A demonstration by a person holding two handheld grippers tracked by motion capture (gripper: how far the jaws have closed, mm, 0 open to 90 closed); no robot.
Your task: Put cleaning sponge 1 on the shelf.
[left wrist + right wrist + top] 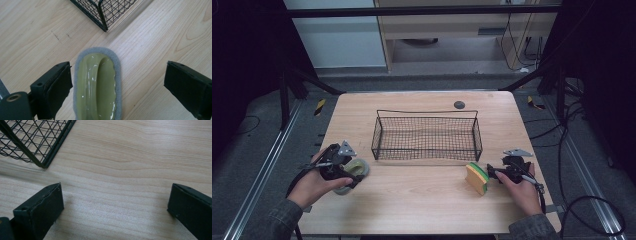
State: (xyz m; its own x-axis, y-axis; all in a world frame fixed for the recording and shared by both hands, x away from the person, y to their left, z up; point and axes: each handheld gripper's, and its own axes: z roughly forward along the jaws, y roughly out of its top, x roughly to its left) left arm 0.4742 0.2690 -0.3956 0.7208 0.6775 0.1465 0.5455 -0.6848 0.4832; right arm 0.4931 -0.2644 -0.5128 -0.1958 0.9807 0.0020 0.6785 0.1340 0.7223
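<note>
The left gripper [117,87] is hanging wide open over the green scrubber [97,85], lying near the basket [427,136]'s corner. The right gripper [115,212] is gaping open beside the basket.

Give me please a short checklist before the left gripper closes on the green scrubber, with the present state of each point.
1. Left gripper open: ok, the jaws stand wide apart.
2. Green scrubber between the jaws: ok, though nearer to one jaw than to the other.
3. Jaws low enough to grip the handle ridge: cannot tell.
4. Wire basket free to receive it: ok, nothing lies inside.
5. Right gripper out of the way: ok, open over bare table, beside the yellow and green sponge.
</note>
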